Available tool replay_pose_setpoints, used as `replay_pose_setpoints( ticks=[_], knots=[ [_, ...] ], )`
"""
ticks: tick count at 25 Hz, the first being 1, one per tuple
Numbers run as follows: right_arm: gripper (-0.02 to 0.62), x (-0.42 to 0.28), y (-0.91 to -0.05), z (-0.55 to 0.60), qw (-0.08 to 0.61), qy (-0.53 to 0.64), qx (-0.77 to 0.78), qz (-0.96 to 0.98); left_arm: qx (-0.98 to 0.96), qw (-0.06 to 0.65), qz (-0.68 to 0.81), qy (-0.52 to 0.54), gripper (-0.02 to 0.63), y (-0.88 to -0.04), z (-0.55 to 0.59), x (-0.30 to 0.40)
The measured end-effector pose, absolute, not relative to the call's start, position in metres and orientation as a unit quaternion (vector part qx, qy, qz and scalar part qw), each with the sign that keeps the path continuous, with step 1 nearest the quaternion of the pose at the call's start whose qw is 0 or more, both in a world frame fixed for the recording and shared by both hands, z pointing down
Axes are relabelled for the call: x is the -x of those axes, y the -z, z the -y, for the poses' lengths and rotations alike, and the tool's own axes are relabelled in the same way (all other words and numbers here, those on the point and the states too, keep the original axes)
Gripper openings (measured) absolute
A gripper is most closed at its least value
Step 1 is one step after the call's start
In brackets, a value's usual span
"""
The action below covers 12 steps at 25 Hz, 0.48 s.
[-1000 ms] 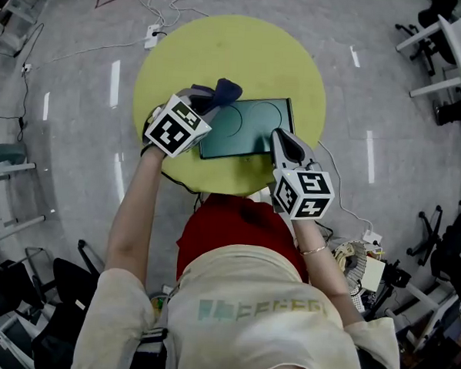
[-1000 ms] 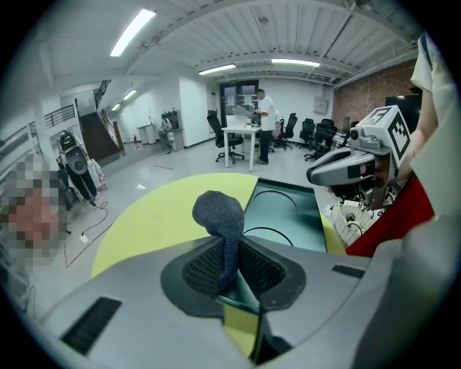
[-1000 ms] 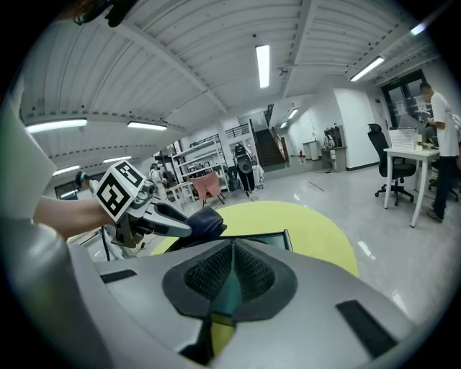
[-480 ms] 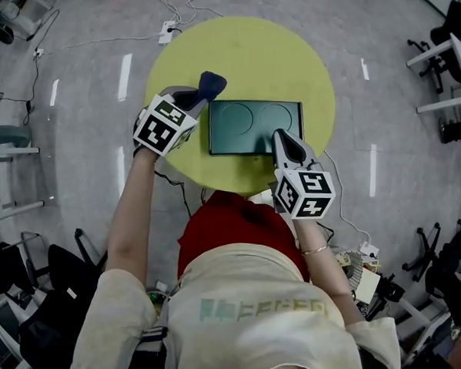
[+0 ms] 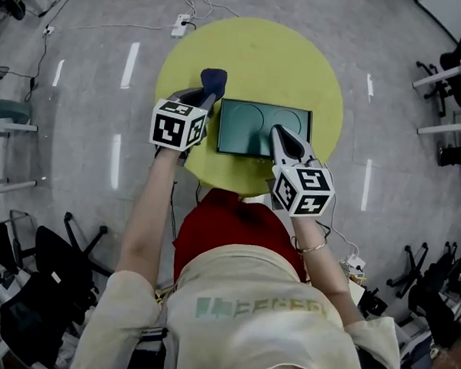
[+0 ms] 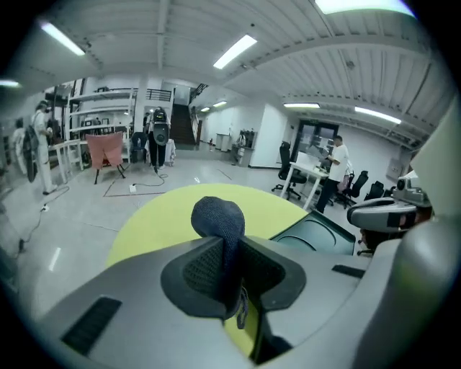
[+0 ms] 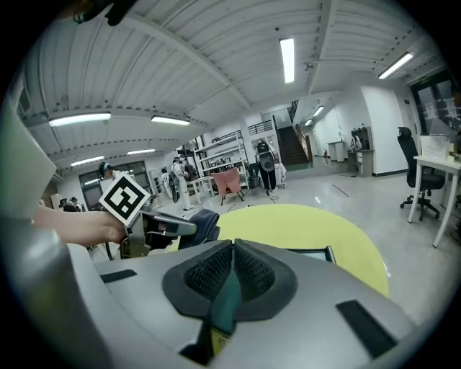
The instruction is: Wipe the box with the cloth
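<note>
**Two Tools Loaded, Cloth Not Yet on the Box**

Both tools are found closed on their loads. The left tool is shut tight on the dark blue cloth. In the left gripper view a bunched wad of the cloth is seen standing out beyond the jaw tips, with the remainder pinched between the jaws. The right tool is closed on the near edge of the dark green box. In the right gripper view a strip of green is seen clamped between the jaws, so the box is judged to be steadied for wiping.

The box is located flat near the middle of the round yellow surface, and two circular recesses are shown in its top. The cloth is held just beside the far left corner of the box, over bare surface and not on the top face. Whether the cloth is touching the side of the box cannot be told.

Progress is judged as follows.

- **Completed:** the cloth is picked up and the box is secured.
- **Not established:** whether any part of the top has been wiped, as no dirt, streaks or damp marks are visible.
- **Outstanding:** the cloth is to be brought onto the box and passed across its top face.
</note>
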State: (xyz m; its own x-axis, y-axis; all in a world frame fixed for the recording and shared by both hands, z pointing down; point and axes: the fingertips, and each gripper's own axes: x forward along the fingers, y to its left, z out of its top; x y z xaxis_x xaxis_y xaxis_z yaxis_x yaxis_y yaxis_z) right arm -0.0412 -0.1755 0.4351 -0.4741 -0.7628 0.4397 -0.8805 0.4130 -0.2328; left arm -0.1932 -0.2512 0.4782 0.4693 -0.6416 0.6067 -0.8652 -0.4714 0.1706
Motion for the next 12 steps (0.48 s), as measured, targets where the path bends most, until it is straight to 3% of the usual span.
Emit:
replay_pose_setpoints(
  ticks=[12],
  knots=[
    [0.038, 0.040, -0.444, 0.143, 0.141, -0.224, -0.476, 0.839, -0.817, 0.292, 0.457, -0.195, 0.071, -0.489, 0.205, 0.178]
  ],
)
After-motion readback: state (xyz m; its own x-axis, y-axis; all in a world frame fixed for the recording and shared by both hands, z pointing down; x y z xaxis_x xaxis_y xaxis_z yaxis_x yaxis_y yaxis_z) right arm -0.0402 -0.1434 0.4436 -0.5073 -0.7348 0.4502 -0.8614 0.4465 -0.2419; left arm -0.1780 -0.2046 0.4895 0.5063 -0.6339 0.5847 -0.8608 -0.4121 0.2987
